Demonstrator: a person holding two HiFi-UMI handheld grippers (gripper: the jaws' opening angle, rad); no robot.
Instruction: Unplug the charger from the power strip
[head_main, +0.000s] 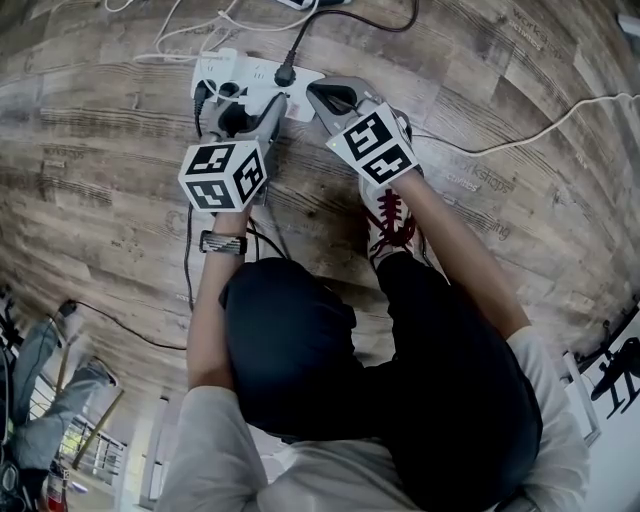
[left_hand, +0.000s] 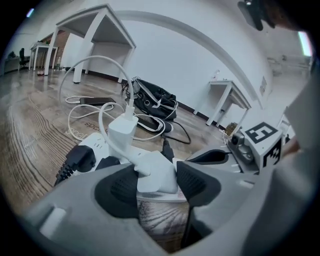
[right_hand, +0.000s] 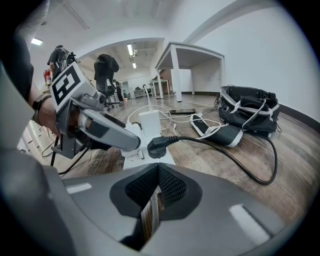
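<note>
Evidently the charger (left_hand: 156, 176) sits plugged into the power strip (head_main: 255, 75), between the spread jaws of the left gripper (left_hand: 156, 170) — a light, stiff, smooth plastic block, probably best pinched on its flat sides and pulled straight out. The right gripper (right_hand: 157, 175) is pressed together, empty.

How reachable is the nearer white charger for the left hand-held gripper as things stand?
Likely yes: the nearer white charger sits right between the parted jaws of the left hand-held gripper, with nothing in the way.
</note>
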